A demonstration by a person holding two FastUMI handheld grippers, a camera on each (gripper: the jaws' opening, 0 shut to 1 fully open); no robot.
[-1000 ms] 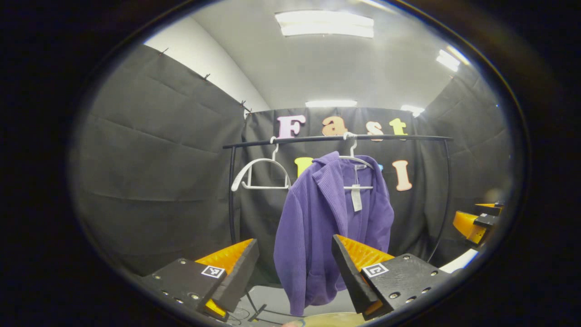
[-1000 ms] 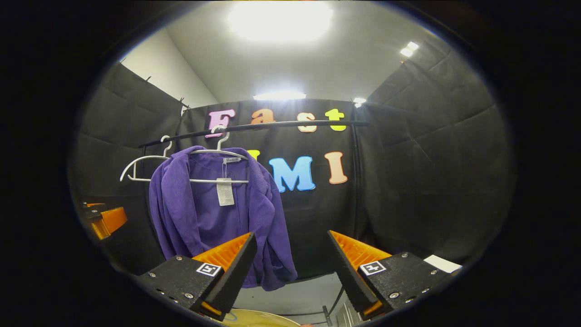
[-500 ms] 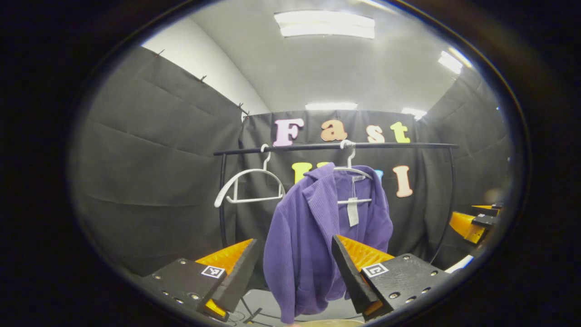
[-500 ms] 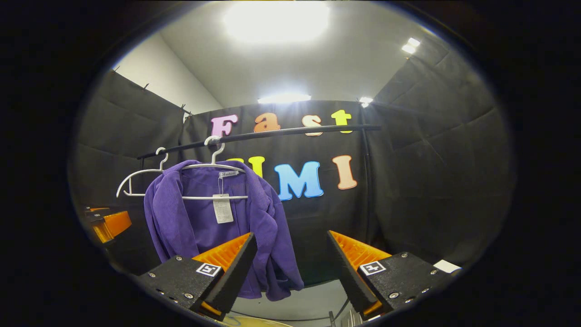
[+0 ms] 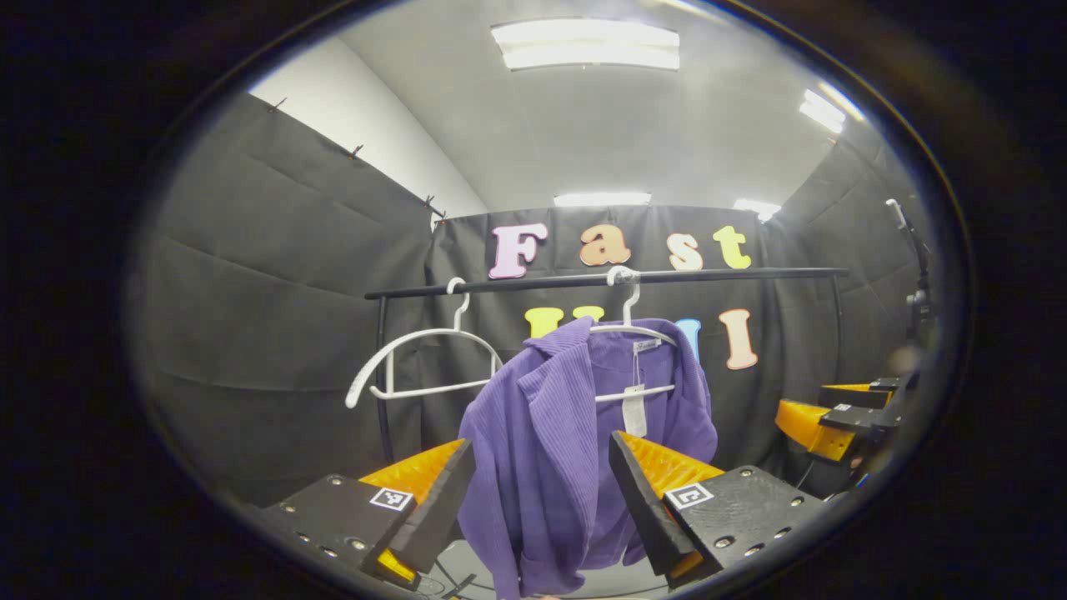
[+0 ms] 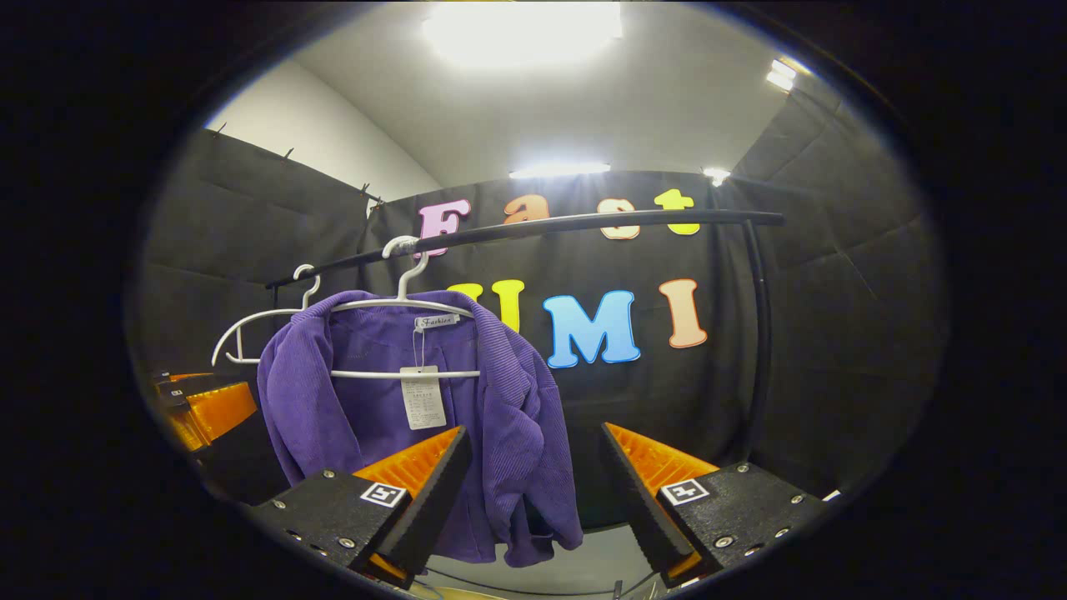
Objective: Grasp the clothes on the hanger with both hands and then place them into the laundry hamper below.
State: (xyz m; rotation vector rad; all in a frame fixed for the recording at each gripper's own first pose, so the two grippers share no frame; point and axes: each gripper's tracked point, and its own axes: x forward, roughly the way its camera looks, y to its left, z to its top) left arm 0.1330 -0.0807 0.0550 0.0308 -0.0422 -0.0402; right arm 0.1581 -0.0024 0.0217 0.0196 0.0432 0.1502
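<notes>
Ahead of both grippers: the purple ribbed-fabric jacket (image 5: 575, 433) is hung on a white wire hanger (image 6: 400, 312).
Left gripper (image 5: 542, 492): spread, empty.
Right gripper (image 6: 533, 483): spread, empty.
Advice: each shoulder should be pinched separately.

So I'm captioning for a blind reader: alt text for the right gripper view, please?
A purple corduroy jacket hangs on a white plastic hanger from a black metal rail. The right claw is open in the foreground, short of it, with an empty white hanger farther left.

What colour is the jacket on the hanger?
Purple, ribbed jacket; clearest in the right gripper view.
</notes>
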